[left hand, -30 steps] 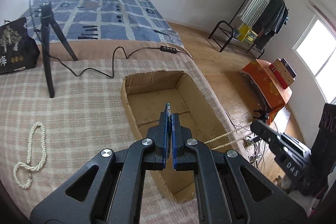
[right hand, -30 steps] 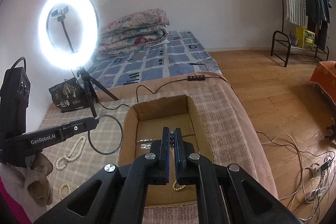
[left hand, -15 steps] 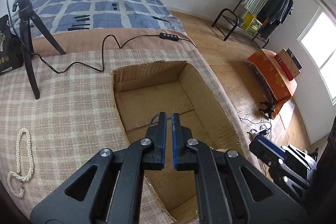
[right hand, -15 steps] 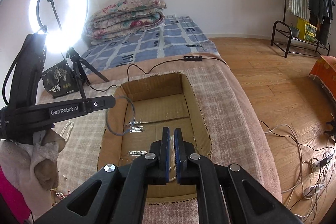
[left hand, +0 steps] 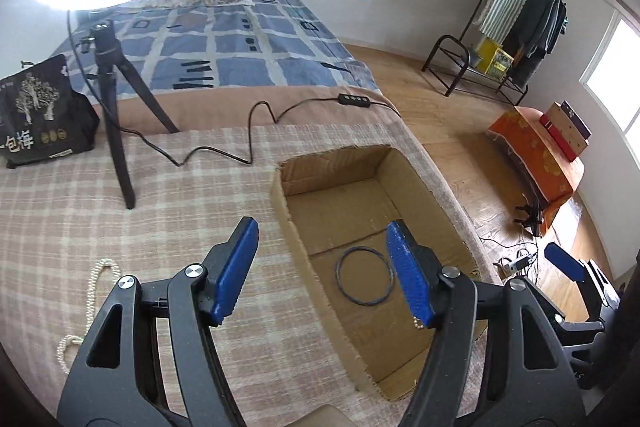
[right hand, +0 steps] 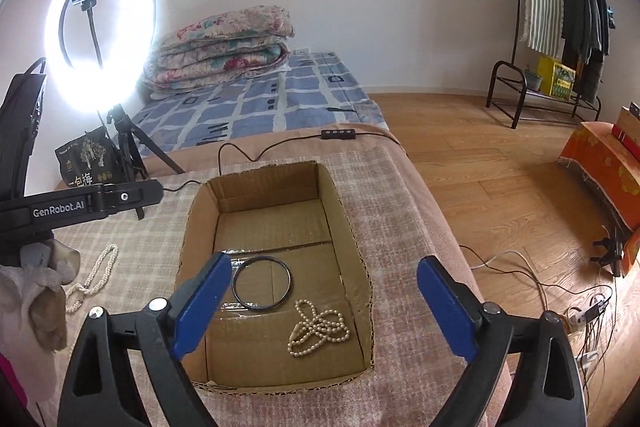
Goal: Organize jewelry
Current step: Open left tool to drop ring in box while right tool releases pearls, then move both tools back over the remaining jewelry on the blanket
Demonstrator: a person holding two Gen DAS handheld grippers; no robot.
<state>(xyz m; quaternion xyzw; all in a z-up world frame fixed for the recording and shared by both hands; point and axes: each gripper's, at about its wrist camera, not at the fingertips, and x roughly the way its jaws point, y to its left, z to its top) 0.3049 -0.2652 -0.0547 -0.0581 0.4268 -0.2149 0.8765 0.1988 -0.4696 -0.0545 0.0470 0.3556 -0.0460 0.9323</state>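
Both the left tongs and right tongs have just spread wide and empty above the cardboard box, apparently to drop the dark bangle and pearl necklace there.

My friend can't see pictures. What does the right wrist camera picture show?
An open cardboard box on a checked blanket holds a dark bangle and a heap of pearl necklace. The right tool, just opened, hangs empty above it. Another pearl necklace lies left of the box.

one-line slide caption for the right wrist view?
Right gripper open over cardboard box holding a ring and pearl necklace.
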